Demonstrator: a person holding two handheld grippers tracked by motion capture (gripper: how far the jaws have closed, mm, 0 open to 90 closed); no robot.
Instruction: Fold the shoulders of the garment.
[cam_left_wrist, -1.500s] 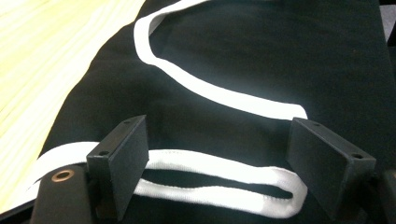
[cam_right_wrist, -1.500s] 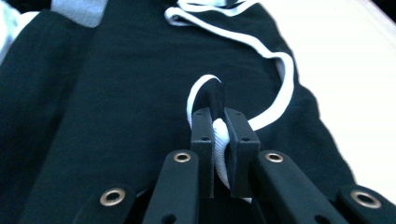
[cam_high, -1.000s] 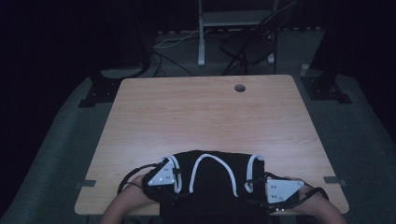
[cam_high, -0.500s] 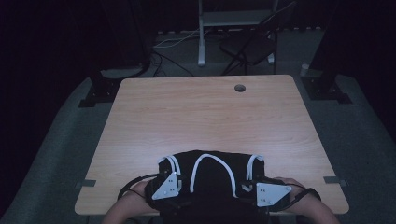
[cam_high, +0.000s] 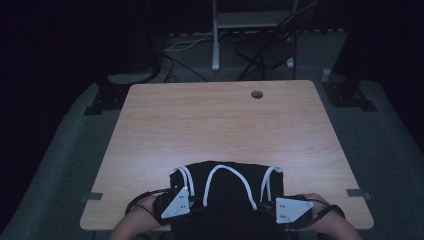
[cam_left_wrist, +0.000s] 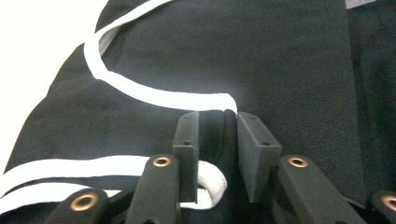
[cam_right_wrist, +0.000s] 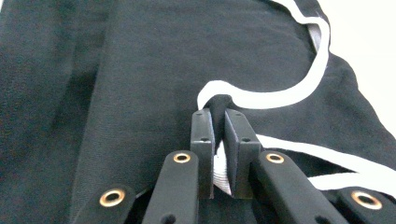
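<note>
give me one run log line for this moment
left gripper: jaws just closing on black garment white-trimmed edge | right gripper: just closed, pinching the trim | garment flat at table near edge

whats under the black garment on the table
The black garment with white trim lies flat on the wooden table, near its front edge. The tabletop beneath it is covered, so anything lying under the cloth cannot be seen.

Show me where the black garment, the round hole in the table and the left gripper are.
black garment (cam_high: 227, 192), high view: on its dark middle panel.
round hole (cam_high: 257, 94), high view: at the hole's centre, near the table's far edge.
left gripper (cam_left_wrist: 217, 135), left gripper view: midway between its fingertips, where fabric is pinched.
</note>
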